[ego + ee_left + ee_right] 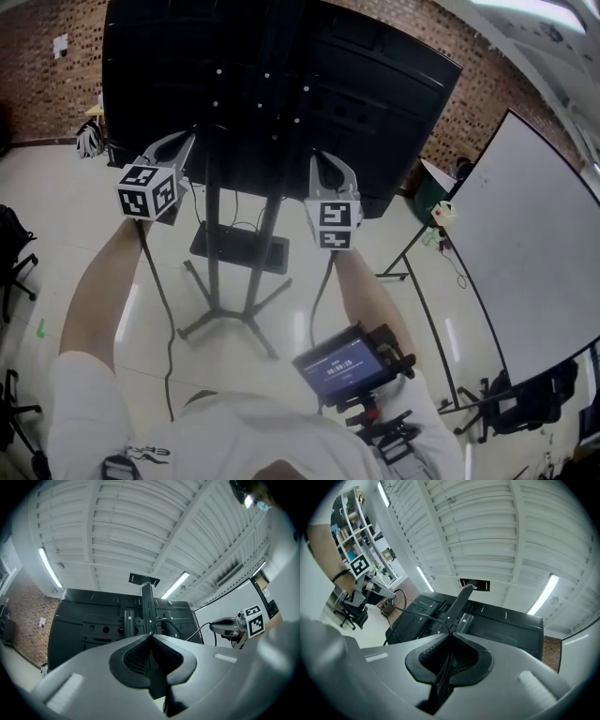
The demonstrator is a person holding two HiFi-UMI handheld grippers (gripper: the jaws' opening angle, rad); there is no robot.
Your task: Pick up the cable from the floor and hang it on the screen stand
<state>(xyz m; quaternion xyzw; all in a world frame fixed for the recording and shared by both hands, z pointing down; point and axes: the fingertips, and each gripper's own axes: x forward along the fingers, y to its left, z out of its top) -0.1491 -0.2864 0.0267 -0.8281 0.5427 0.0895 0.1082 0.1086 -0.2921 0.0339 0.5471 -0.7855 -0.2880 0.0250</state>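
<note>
The jaws of the left gripper point(150, 635) and right gripper point(451, 635) are clenched on one thin black cable point(423, 617) behind the big black screen point(375, 103). I'd drape its slack over the black metal stand post point(214, 253) before releasing.

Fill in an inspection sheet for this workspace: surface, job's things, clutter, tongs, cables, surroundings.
Surface: pale glossy floor, bare near the stand.
Job's things: cable is off the floor and stretched between both tongs, not yet hung; screen shows its back, on its stand.
Clutter: black box by the stand.
Grippers: left tongs and right tongs are both shut on the cable.
Cables: slack hangs below each hand.
Surroundings: whiteboard, chair, brick wall.
</note>
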